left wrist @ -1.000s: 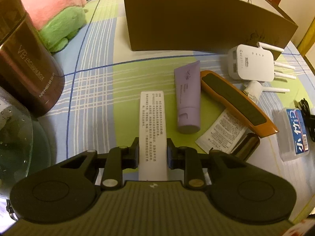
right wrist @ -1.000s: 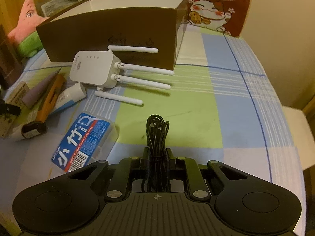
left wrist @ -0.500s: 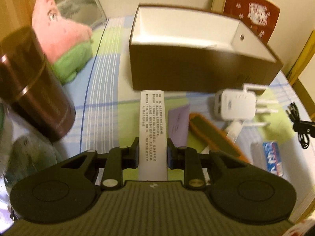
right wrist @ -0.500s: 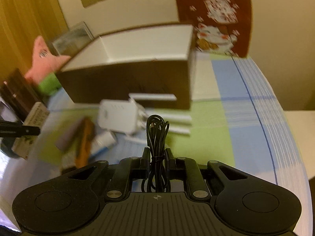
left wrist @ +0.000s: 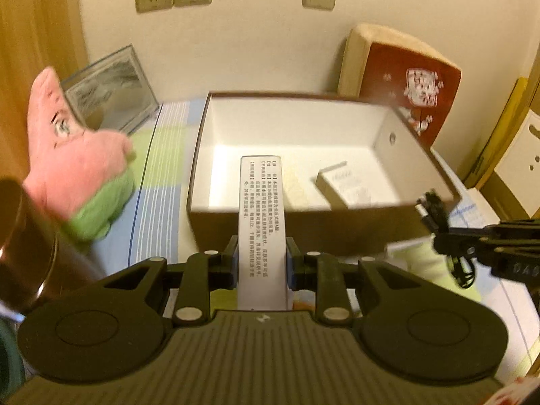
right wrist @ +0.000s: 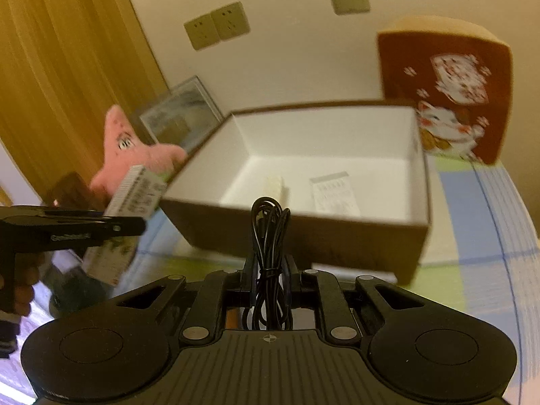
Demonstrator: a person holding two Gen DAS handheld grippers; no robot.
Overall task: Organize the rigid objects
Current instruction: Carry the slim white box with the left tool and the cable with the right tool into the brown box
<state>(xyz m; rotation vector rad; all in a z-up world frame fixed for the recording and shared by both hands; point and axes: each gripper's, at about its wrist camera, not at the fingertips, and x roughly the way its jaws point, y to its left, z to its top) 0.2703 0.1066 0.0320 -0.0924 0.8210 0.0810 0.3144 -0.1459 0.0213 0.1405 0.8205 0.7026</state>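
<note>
Clamping a white carton (left wrist: 262, 222), the left gripper (left wrist: 262, 263) is held at frame centre; a black cable (right wrist: 270, 236) is pinched by the right gripper (right wrist: 270, 281) below the open box (right wrist: 303, 233).

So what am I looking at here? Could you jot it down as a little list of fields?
left gripper: shut on a white carton, held up before the box
right gripper: shut on a coiled black cable
brown box: open, white inside, on a checked cloth
in the box: a small white box and a pale item, too blurred to name
beside it: pink plush, red cushion
</note>
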